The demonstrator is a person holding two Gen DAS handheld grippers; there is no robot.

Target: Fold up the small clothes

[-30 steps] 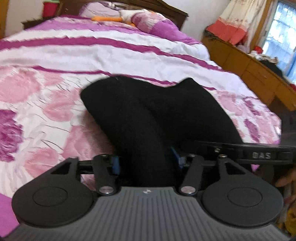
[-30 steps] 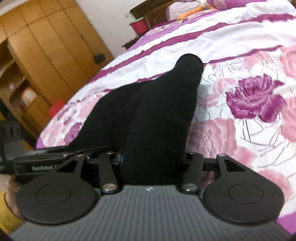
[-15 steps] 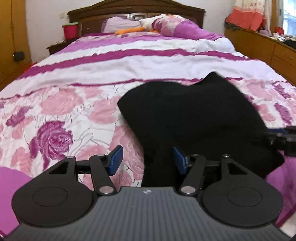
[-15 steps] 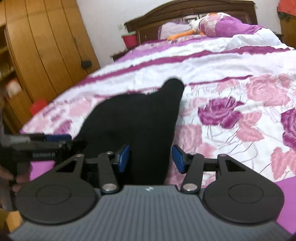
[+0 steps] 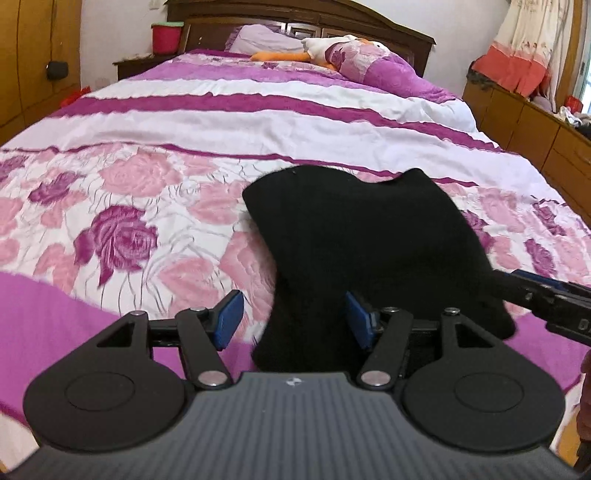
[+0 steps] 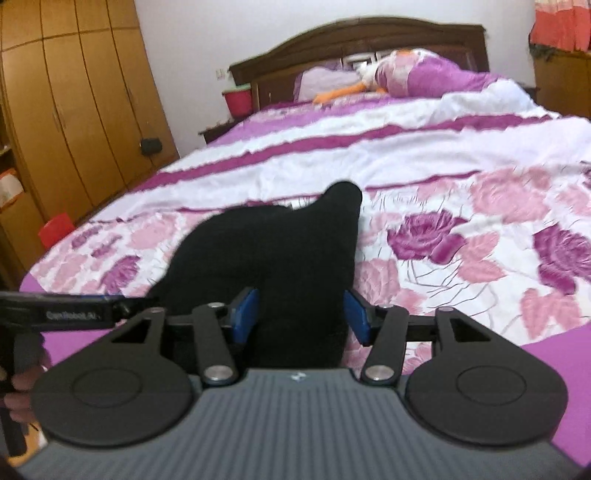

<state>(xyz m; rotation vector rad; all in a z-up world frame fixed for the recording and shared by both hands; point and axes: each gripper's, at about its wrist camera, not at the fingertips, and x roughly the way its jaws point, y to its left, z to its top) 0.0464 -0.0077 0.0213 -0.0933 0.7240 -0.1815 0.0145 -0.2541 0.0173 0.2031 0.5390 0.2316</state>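
**Black garment lies on the floral quilt with both grippers open around its near edge**

The small black knitted garment [image 5: 362, 236] lies on the bed, in the lower centre of both wrist views. It looks folded over on itself, with a rounded lobe at its far left and a pointed corner at its far right in the left wrist view; in the right wrist view the same dark cloth [image 6: 273, 266] rises to one blunt tip near the middle of the frame. Its near edge runs down behind each gripper body.

The left gripper [image 5: 293, 319] has its blue-padded fingers [image 5: 229, 314] spread, and they have just been opening. A strip of the black cloth sits between them, close against the right pad, while the left pad stands clear of it over the quilt. The right gripper [image 6: 303, 315] is likewise parted and has just been widening; the cloth fills most of the gap between its blue pads, and whether either pad brushes it cannot be told. Neither pair pinches the fabric.

Each gripper shows in the other's view: the right one enters at the right edge of the left wrist view beside the garment's corner, the left one at the left edge of the right wrist view, with a hand [image 6: 20, 384] on its handle.

Under the garment spreads the pink-and-purple rose-patterned quilt [image 5: 140, 206], with white and magenta stripes further up. At the top of the frame are a purple pillow [image 5: 373, 62], an orange-and-white plush toy [image 5: 295, 51] and the dark wooden headboard [image 5: 295, 14]. A tall wooden wardrobe [image 6: 74, 103] fills the upper left of the right wrist view.
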